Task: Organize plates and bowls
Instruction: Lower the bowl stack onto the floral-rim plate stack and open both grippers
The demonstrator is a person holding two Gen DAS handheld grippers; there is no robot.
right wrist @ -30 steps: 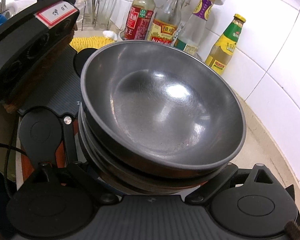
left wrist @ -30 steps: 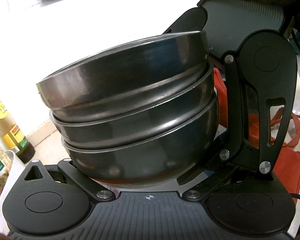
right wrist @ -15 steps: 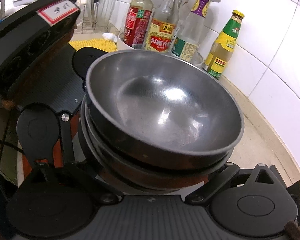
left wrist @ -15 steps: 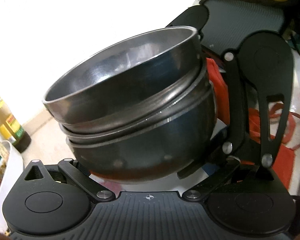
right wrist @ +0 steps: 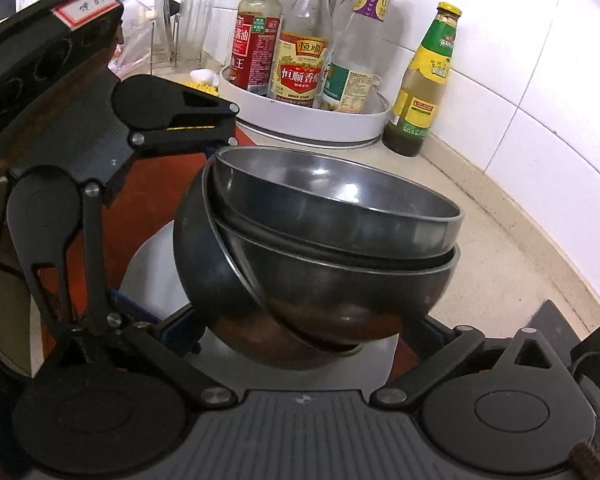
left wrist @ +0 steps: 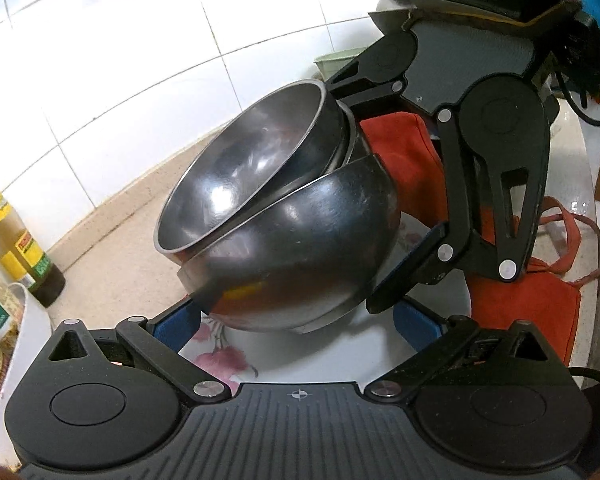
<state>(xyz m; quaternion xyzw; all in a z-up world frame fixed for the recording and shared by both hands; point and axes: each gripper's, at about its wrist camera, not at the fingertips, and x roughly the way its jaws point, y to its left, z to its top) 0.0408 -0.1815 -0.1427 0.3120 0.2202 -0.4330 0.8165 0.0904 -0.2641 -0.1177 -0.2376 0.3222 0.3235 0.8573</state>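
Glossy dark metal bowls (left wrist: 284, 216); red cloth (left wrist: 404, 148); matt speckled stone counter (right wrist: 512, 264); glazed white tiles (left wrist: 100, 60)

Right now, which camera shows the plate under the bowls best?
The left wrist view: the plate shows its white face and pink flower print below the tilted bowls. The right wrist view shows only plain white slivers of the plate around the bowls, with no pattern visible.

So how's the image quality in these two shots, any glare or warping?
Left wrist view: tiled wall blown out white and bent by the fisheye, bright glints inside the top bowl. Right wrist view: evenly lit, sharp bottle labels, corners vignetted black.
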